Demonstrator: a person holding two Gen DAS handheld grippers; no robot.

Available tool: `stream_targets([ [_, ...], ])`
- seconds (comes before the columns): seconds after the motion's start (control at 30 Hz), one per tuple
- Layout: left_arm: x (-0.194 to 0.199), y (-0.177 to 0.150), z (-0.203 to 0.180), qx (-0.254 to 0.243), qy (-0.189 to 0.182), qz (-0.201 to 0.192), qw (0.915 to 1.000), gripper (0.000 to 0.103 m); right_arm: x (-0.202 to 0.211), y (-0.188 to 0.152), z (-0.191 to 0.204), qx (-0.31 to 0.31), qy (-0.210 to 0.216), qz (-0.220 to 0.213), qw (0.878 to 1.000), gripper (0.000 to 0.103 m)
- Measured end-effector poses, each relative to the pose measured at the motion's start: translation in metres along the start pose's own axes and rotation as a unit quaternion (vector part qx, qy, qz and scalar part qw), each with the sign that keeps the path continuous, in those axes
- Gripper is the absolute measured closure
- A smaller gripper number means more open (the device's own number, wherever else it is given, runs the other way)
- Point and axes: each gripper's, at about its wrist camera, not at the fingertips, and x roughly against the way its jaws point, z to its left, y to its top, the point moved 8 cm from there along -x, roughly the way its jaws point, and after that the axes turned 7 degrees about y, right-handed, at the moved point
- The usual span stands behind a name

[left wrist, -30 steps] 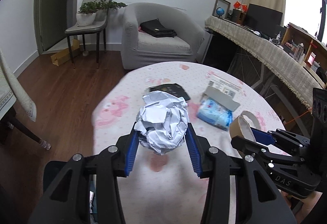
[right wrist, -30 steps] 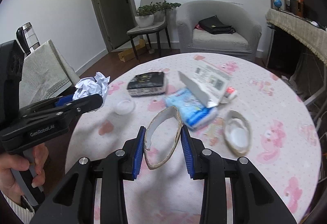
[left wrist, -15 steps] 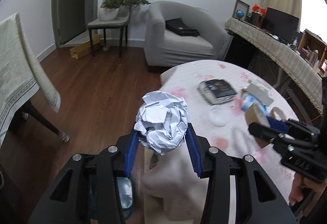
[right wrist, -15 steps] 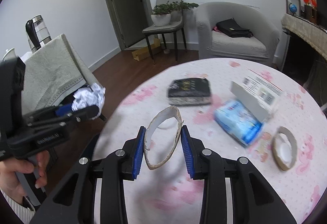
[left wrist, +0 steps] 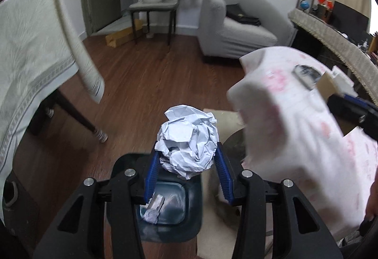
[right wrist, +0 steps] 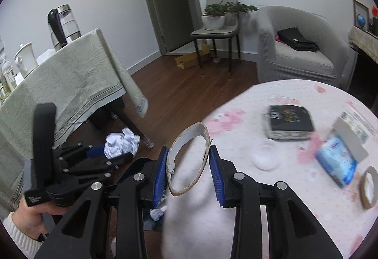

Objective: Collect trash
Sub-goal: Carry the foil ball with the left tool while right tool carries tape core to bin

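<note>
- pinching the crumpled paper ball (left wrist: 188, 141) between my left gripper's (left wrist: 186, 170) blue pads (left wrist: 151, 172) in the left wrist view; the jaws are partly closed and pressed against both sides of the wad.
- below the ball sits a dark trash bin (left wrist: 163, 207) on the wood floor (left wrist: 132, 84), and a small paper scrap (left wrist: 153, 208) lies in its bottom.
- just right of the bin the pink-patterned tablecloth (left wrist: 295, 141) hangs over the round table's edge, blurred; a beige mat (left wrist: 222, 117) shows under it.
- at the far right edge my right gripper (left wrist: 352, 108) pokes in, dark with a blue pad, something brown at its tip.
- to the left a second table with a pale green cloth (left wrist: 33, 63) stands close to the bin, one leg near it.
- in the right wrist view my right gripper (right wrist: 189, 172) squeezes an empty cardboard tape ring (right wrist: 187, 159) into an oval, the pads (right wrist: 216, 176) touching its two sides, the ring upright.
- the ring hangs above the table's edge; the bin's dark rim (right wrist: 134, 165) peeks out behind the left finger.
- to the left my left hand (right wrist: 30, 214) grips the other tool, the white paper ball (right wrist: 121, 145) at its tip, over the floor and clear of the table.
- on the tablecloth (right wrist: 295, 188) remain a black box (right wrist: 289, 121), a clear round lid (right wrist: 264, 156), a blue packet (right wrist: 336, 162) with an open carton (right wrist: 352, 133) leaning on it, and another tape ring (right wrist: 368, 184) at the right edge.
- behind stand a grey armchair (right wrist: 300, 46), a chair with a potted plant (right wrist: 217, 15), and a kettle (right wrist: 62, 24).
</note>
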Motion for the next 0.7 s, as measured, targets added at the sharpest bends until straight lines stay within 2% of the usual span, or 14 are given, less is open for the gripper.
stream_targets([
  [0.27,-0.028,-0.031,0.045,0.018,0.014,0.047,0.9987,0.055,-0.035,0.002,0.035,0.012,0.019,0.019,1.0,0.068],
  [0.7,-0.054,-0.073,0.08,0.01,0.006,0.106,0.9943,0.054,-0.088,-0.01,0.084,0.029,0.048,0.063,0.996,0.068],
])
